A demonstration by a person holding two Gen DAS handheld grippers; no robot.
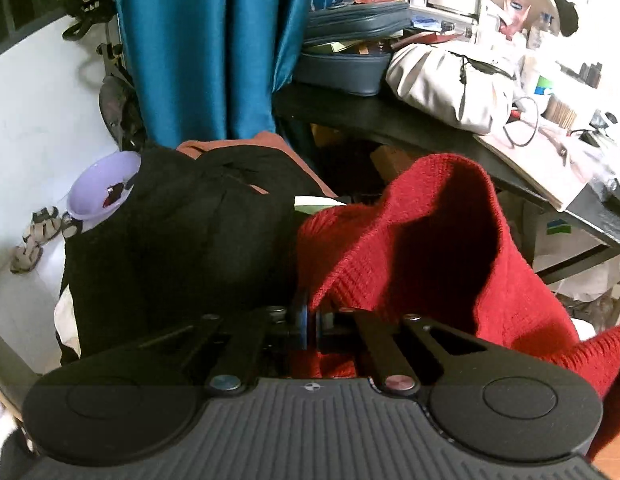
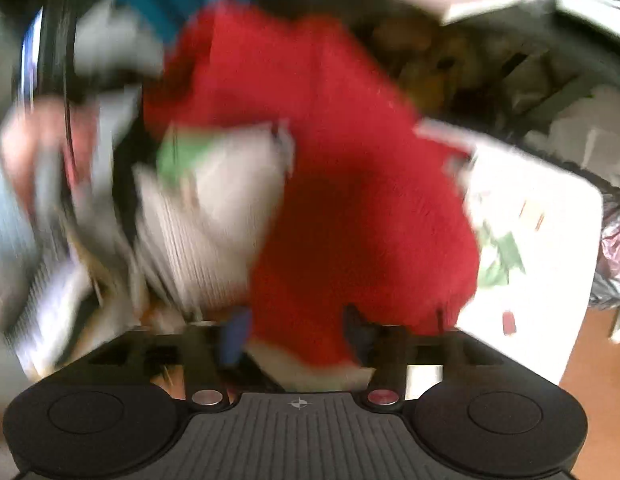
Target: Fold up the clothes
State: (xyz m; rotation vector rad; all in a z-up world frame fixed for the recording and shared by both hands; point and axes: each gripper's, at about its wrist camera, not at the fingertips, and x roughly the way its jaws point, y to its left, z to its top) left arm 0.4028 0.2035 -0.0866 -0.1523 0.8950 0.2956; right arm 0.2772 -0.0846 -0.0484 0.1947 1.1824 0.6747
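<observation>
The left gripper [image 1: 306,314] has its fingers pinched together on the red sweater's [image 1: 429,248] edge, black garment [image 1: 182,232] just leftward. Heavy blur veils the right gripper [image 2: 296,326]; its parted fingers straddle the sweater [image 2: 341,184], grip unclear.

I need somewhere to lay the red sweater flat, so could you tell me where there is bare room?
Little shows. The desk is crowded with cases, a white bag and papers. The black garment covers the pile beside the red sweater. Only white floor near the sandals looks bare.
</observation>
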